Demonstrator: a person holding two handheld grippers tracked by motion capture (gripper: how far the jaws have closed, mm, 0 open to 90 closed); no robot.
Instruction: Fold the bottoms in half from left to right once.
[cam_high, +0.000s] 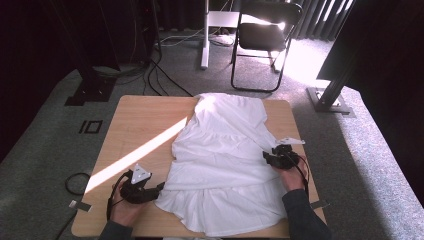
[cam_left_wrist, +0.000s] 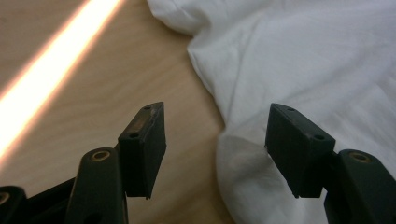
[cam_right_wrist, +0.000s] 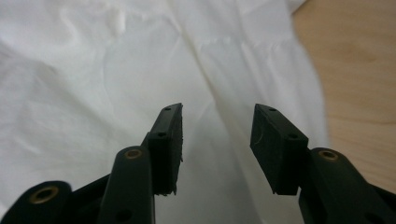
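Both hand-held grippers are seen with jaws apart and nothing held. Left gripper (cam_high: 161, 187) is placed at the left edge of a white garment (cam_high: 225, 150); right gripper (cam_high: 264, 156) is held over its right side. Spread flat, the garment is laid across a wooden table (cam_high: 140, 125), crossed by a sunlight stripe (cam_high: 145, 150).

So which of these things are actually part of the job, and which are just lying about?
Part of the job:
- white garment
- left hand-held gripper, open
- right hand-held gripper, open
- wooden table

Just lying about:
- folding chair
- floor cables
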